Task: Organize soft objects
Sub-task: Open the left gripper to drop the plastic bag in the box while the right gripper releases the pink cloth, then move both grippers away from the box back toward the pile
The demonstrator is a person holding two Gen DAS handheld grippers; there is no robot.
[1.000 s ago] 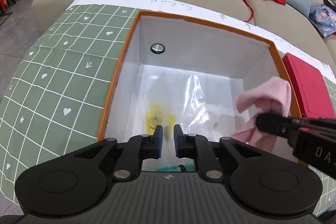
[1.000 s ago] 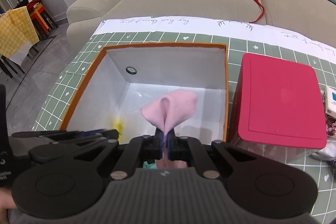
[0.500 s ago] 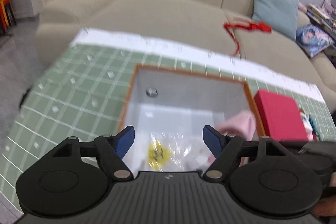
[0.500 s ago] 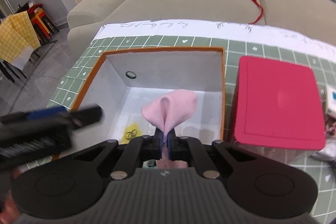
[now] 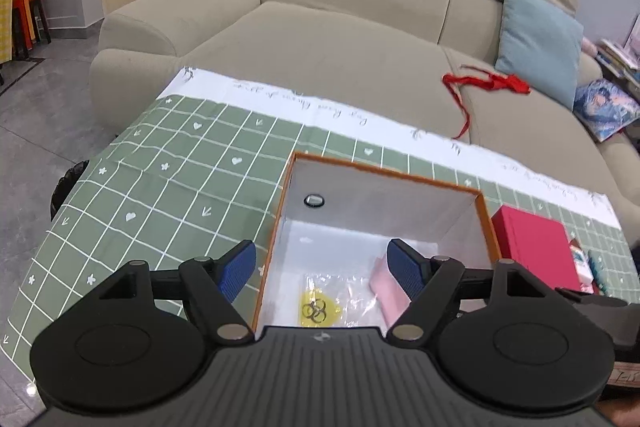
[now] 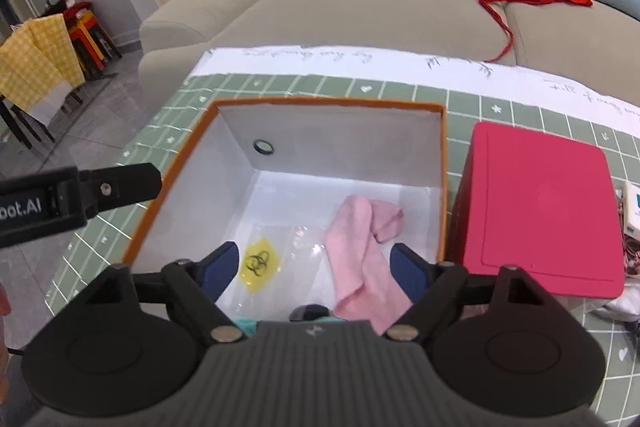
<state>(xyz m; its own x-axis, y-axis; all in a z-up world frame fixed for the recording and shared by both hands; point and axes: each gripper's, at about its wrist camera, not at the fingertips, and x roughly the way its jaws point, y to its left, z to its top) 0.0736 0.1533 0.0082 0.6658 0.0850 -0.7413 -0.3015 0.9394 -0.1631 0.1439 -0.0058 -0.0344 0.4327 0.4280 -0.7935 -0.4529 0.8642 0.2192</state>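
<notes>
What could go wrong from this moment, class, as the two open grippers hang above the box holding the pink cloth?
1. The pink cloth lies between the open right gripper fingers; closing could snag it again.
2. The clear bag beneath it could get dragged along.
3. The left gripper hangs near the box's orange rim and might knock it.

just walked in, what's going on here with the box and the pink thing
A person is sorting soft items into an orange-rimmed box using two handheld grippers. The pink cloth lies crumpled on the box floor beside a clear bag with a yellow label. The right gripper hovers above it, jaws open and empty. The left gripper is open too.
</notes>
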